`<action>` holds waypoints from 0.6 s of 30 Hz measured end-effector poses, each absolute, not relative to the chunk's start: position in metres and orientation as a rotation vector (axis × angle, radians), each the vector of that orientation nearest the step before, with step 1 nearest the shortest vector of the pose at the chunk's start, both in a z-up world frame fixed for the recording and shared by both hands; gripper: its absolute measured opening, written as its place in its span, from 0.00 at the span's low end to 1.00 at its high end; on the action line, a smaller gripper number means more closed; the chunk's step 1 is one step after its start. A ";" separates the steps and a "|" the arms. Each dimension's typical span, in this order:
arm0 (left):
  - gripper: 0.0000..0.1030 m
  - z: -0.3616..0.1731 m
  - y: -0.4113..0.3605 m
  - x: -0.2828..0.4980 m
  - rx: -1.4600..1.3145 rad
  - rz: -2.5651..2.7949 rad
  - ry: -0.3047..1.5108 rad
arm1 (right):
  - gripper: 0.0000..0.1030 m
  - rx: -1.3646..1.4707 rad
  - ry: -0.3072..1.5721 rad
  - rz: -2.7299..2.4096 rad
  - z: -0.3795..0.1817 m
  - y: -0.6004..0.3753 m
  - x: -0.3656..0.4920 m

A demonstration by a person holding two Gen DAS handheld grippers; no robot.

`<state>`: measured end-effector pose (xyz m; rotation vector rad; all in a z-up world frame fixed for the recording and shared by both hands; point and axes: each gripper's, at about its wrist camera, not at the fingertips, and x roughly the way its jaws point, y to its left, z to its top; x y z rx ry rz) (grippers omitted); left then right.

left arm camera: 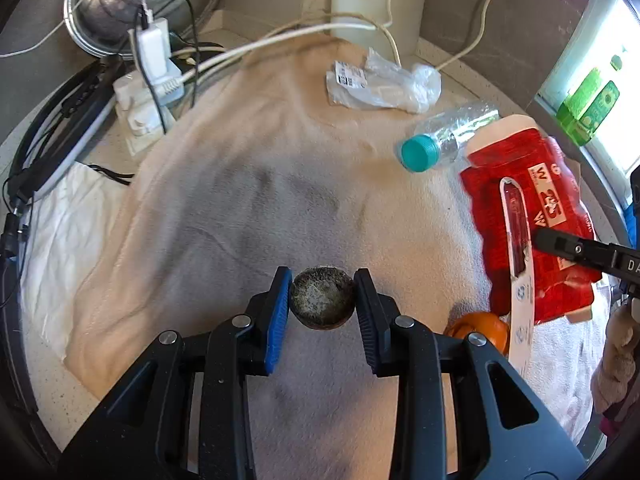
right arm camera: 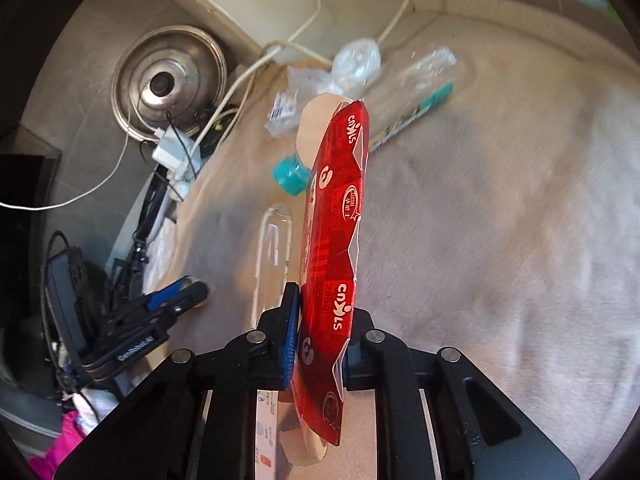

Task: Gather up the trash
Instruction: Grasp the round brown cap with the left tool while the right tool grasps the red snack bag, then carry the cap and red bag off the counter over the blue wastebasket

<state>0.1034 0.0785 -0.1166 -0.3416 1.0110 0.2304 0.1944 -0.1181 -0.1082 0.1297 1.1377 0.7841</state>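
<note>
My left gripper (left arm camera: 322, 300) is shut on a small dark round object (left arm camera: 322, 302), held just above a beige towel (left arm camera: 248, 184). My right gripper (right arm camera: 320, 328) is shut on a red plastic wrapper (right arm camera: 336, 240) and holds it upright off the towel; the wrapper also shows at the right in the left wrist view (left arm camera: 532, 224). A crushed clear bottle with a teal cap (left arm camera: 436, 144) lies on the towel behind the wrapper. Crumpled clear plastic (left arm camera: 384, 84) lies at the towel's far edge. An orange object (left arm camera: 484, 328) lies partly hidden behind my left gripper's right finger.
A metal pot lid (left arm camera: 132, 0) leans at the back left. A white charger block and cables (left arm camera: 154, 64) sit beside it. White paper (left arm camera: 60, 232) lies left of the towel. Green packages (left arm camera: 592, 108) stand on the sill at the right. My left gripper shows at the left in the right wrist view (right arm camera: 160, 312).
</note>
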 end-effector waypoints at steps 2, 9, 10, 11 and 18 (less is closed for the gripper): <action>0.31 -0.112 0.081 0.098 -0.345 0.233 1.002 | 0.14 0.113 1.101 0.757 -0.101 -0.123 0.193; 0.31 -0.095 0.083 0.077 -0.338 0.229 0.971 | 0.14 0.115 0.995 0.661 -0.077 -0.145 0.193; 0.31 -0.094 0.083 0.075 -0.337 0.227 0.969 | 0.14 0.120 0.986 0.654 -0.074 -0.148 0.192; 0.31 -0.091 0.083 0.072 -0.335 0.225 0.965 | 0.14 0.128 0.976 0.649 -0.070 -0.151 0.192; 0.31 -0.077 0.077 0.049 -0.328 0.205 0.940 | 0.14 0.137 0.924 0.654 -0.048 -0.165 0.173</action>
